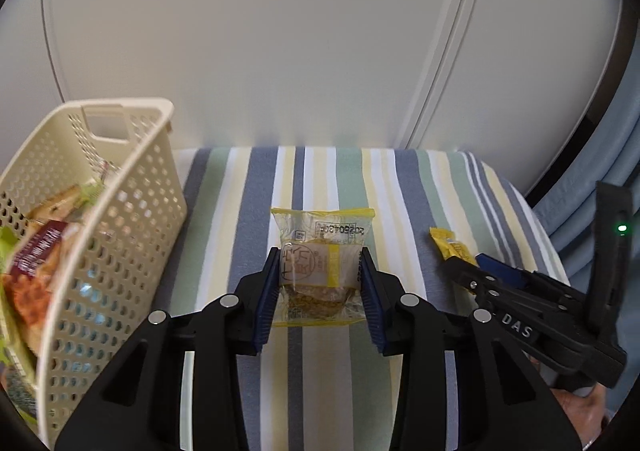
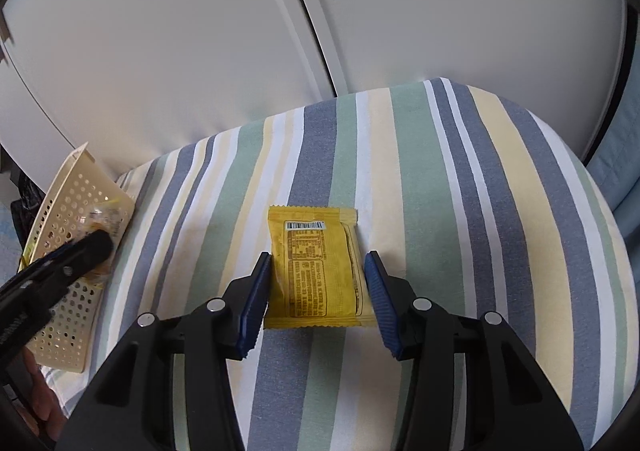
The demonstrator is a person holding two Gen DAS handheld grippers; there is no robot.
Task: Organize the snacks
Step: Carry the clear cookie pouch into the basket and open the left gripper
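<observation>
Basket (image 1: 120, 219) contents blurred (edge-cut)

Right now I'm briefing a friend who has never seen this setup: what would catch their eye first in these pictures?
First, the two snacks lying on the striped cloth, each framed by an open claw: the clear cake packet between the left claw fingers, and the yellow packet between the right claw fingers. Next, the cream perforated basket at the cloth's left edge, already holding several packets.

Basket (image 1: 120, 211) blocks the left; striped cloth (image 2: 460, 191) lies open rightward.
</observation>
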